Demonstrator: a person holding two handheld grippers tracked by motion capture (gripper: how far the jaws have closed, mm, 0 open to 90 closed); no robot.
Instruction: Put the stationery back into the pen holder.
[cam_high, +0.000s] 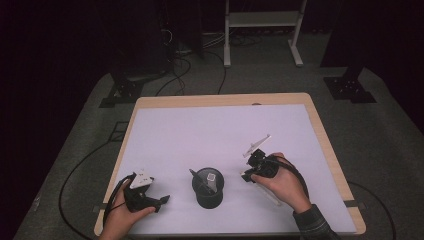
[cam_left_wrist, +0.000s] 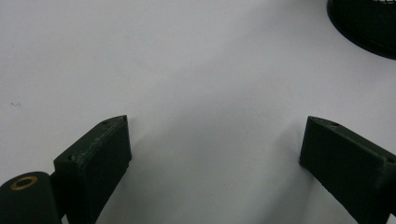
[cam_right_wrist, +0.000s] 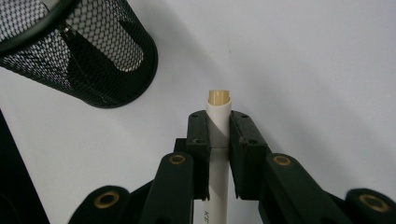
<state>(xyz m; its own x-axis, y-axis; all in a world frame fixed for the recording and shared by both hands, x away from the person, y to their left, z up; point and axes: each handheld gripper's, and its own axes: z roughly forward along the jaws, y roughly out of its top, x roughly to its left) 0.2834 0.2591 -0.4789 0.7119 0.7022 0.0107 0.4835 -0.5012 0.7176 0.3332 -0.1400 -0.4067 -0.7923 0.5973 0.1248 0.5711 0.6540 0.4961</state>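
A wooden table (cam_high: 327, 145) carries a white sheet (cam_high: 210, 135) and black mesh cup (cam_high: 207, 192).

Dim room, grey floor (cam_high: 390, 135) (cables trailing), white-topped table (cam_high: 220, 125)

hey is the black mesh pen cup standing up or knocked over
Upright. The mesh cup stands on its base, rim up, with items sticking out the top.

Matt black mesh cup (cam_right_wrist: 88, 60), looking like metal wire with a smooth solid rim. Smooth white plastic pen (cam_right_wrist: 218, 140) (faintly glossy, with a cream tip) clamped between the matt black plastic jaws of the right gripper (cam_right_wrist: 218, 122), brass-coloured rivets along its arms. Matt white sheet (cam_high: 210, 135) over a pale wood table (cam_high: 225, 99).
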